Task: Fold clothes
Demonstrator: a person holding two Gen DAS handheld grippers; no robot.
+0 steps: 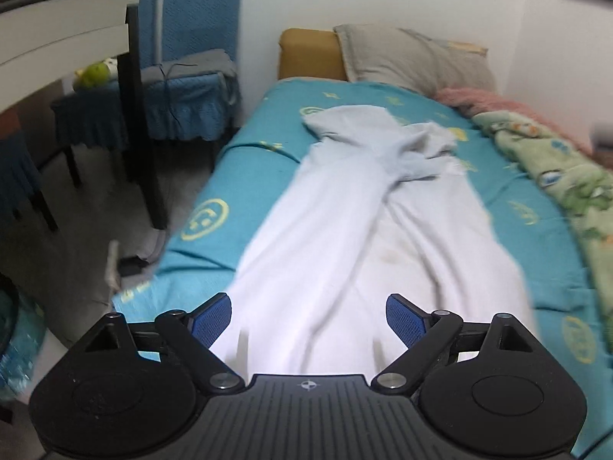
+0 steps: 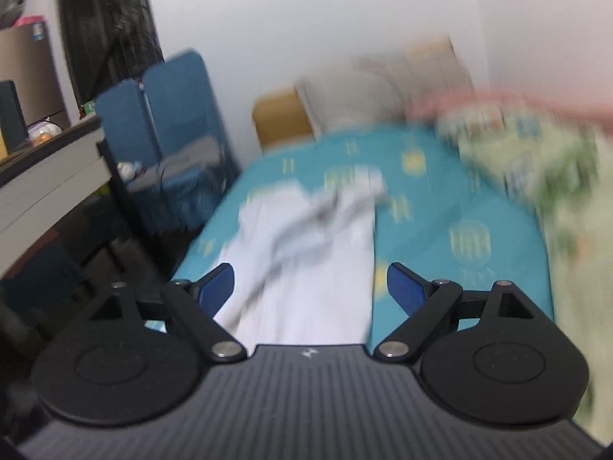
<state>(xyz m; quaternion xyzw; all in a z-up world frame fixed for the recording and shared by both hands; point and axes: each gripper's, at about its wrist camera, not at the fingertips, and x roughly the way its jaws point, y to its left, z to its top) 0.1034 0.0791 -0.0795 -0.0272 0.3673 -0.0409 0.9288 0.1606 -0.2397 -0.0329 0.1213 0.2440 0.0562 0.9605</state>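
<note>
Setting: a bed (image 1: 237, 176) covered by a teal sheet printed with yellow smiley faces, seen from its foot end looking toward the headboard.

Garment: a white garment (image 1: 345, 230) lies lengthwise down the middle of the bed, spread wide at the near end and narrowing to a crumpled, bunched part toward the far end. In the right wrist view the same white garment (image 2: 318, 260) runs from the near edge up the left-centre of the sheet.

Left hand-held gripper: the left hand-held gripper (image 1: 308, 320) hangs over the near end of the garment with its two blue-padded fingers (image 1: 212, 320) spread wide apart; nothing is between them.

Right hand-held gripper: the right hand-held gripper (image 2: 310, 291) is also spread wide with nothing held, the garment's near part showing between its fingers. This view is heavily blurred.

Far end of bed: a grey pillow (image 1: 413, 59) leans against a mustard-yellow headboard (image 1: 310, 53).

Right side of bed: a green patterned blanket (image 1: 555, 168) lies along the edge by the wall, with a pink fluffy fabric (image 1: 482, 97) beyond it.

Left of bed: blue-covered chairs (image 1: 191, 57) stand by the wall, beside a white tabletop (image 1: 57, 34) on dark legs.
</note>
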